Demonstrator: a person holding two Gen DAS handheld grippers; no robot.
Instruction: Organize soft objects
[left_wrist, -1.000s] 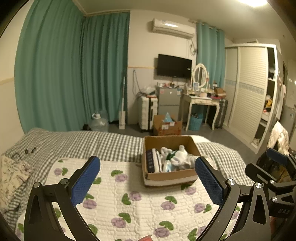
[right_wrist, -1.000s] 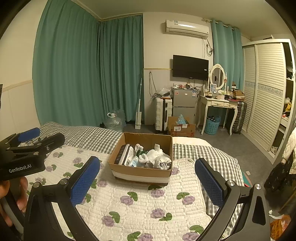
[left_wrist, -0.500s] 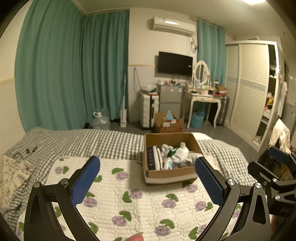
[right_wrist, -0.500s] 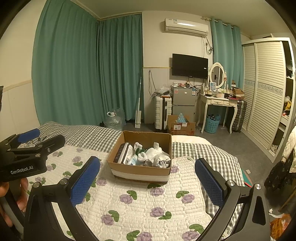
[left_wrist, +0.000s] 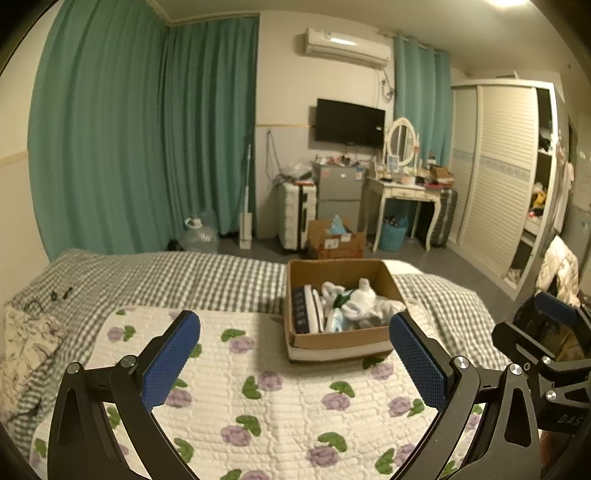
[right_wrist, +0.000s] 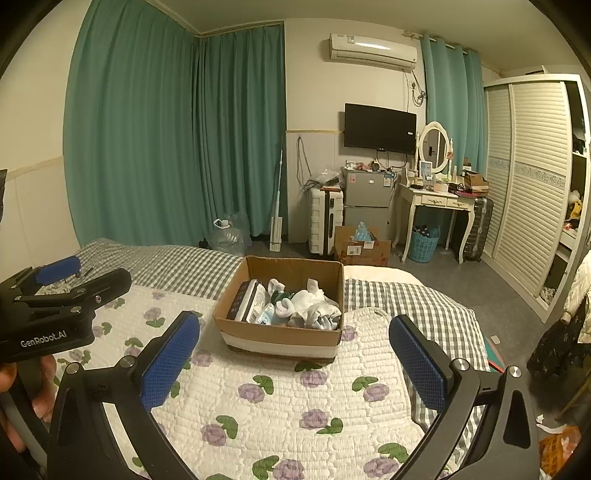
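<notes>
Now, from the left wrist view, the left hand-held gripper (left_wrist: 294, 360) stood released, its blue pads spread wide across the lower frame and nothing between them. Just above center-right sat the cardboard box (left_wrist: 341, 338) on the floral quilt (left_wrist: 258, 402), filled with white socks (left_wrist: 360, 297) and a dark upright packet (left_wrist: 298, 314) against its left wall. At the right edge the right hand-held gripper (left_wrist: 546, 332) showed side-on, hanging past the side of the bed (left_wrist: 184, 277). Green curtains (left_wrist: 140, 136) filled the upper left.

Over to the right wrist view: the right hand-held gripper (right_wrist: 294, 360) was released too, blue pads apart, gripping nothing. The cardboard box (right_wrist: 280, 338) sat center frame on the floral quilt (right_wrist: 277, 406), the white socks (right_wrist: 314, 310) heaped toward its right side. At the left edge the left hand-held gripper (right_wrist: 66, 280) jutted in above the quilt, with a hand (right_wrist: 26, 398) on its handle below. A dressing worktop (right_wrist: 436, 201) stood in the upper right, well apart from the bed (right_wrist: 177, 266).
</notes>
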